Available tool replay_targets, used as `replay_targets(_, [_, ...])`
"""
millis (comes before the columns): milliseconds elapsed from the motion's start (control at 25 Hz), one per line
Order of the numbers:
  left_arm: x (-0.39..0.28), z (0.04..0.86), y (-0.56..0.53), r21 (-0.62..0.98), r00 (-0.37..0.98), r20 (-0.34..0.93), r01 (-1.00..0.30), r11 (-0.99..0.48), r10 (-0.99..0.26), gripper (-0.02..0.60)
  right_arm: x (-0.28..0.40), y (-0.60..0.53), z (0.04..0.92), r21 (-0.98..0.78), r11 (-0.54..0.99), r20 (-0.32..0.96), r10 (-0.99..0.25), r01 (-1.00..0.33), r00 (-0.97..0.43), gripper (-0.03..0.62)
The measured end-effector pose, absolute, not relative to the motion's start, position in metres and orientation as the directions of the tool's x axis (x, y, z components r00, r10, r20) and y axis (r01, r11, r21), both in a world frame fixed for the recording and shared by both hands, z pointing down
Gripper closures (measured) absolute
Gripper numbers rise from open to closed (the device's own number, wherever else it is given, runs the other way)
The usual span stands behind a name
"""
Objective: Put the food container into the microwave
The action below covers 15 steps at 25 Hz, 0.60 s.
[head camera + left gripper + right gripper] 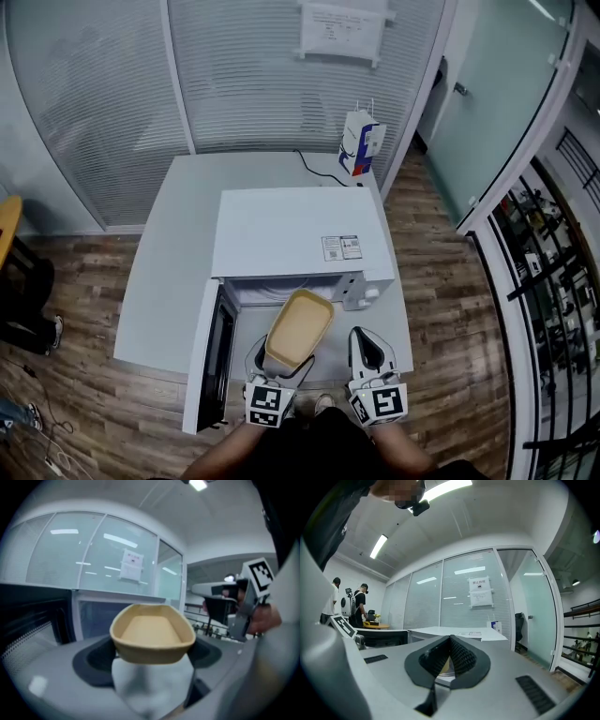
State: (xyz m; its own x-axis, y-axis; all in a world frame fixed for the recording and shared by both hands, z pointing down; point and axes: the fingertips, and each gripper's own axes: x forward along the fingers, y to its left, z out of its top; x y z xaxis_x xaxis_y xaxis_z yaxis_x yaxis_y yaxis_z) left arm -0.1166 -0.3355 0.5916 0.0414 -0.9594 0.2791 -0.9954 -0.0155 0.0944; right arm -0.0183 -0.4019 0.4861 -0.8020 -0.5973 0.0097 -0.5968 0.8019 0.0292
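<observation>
Container [298, 330] clamped in left hand-held gripper [277, 367] at microwave [300, 239] opening; right hand-held gripper [362, 339] closed.

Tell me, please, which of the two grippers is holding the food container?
The left gripper: its jaws clamp the tan food container, while the right gripper is shut on nothing.

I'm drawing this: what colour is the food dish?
The dish is tan-yellow; the left gripper view shows it best.

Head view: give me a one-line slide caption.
Left gripper holds the container before the open microwave; right gripper, shut and empty, alongside.
</observation>
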Motion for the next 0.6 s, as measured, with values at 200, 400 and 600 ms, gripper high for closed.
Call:
replay_targets(200, [-0.131,0.605,-0.341,0.103,-0.01,0.307,-0.994,0.043,-0.952,0.109,-0.035,-0.413,0.494,0.018,0.822,0.035,-0.569,-0.569,-0.821,0.595])
replay_targets(400, [-0.147,0.624,-0.353,0.111,-0.072,0.336,-0.987,0.115,-0.939,0.109,-0.051,-0.424,0.508,0.023,0.85,0.065,-0.527,-0.526,-0.848,0.595])
replay_targets(600, [-0.156,0.643,-0.368,0.11,-0.114,0.362,-0.98,0.164,-0.925,0.109,-0.06,-0.433,0.524,-0.011,0.872,0.109,-0.486,-0.49,-0.867,0.595])
